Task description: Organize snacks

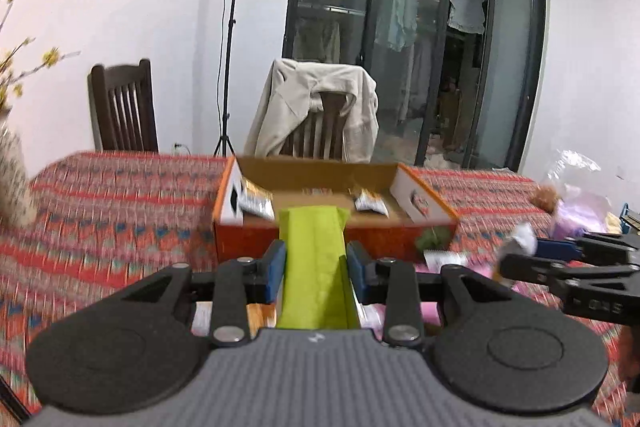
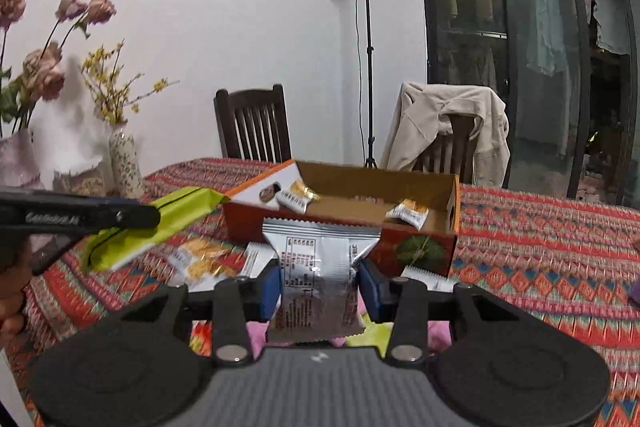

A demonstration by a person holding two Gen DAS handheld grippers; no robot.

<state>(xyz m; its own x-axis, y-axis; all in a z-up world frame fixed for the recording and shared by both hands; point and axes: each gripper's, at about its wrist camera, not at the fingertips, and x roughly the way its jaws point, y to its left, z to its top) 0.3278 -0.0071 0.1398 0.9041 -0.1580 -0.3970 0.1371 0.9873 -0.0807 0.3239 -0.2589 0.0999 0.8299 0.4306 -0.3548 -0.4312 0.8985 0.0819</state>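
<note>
Left gripper (image 1: 316, 259) fingers clamped on a lime-green snack packet (image 1: 316, 267), right gripper (image 2: 318, 279) fingers clamped on a silver snack pouch (image 2: 318, 259), both above the counter (image 2: 540, 247) just before the open cardboard box (image 2: 380, 211) mid-counter.

Ahead of me the open orange cardboard box (image 2: 340, 223) has bare floor mid-way, two small silver-gold packets (image 2: 408, 213) flanking, raised end flap (image 1: 416, 195) beside.
</note>
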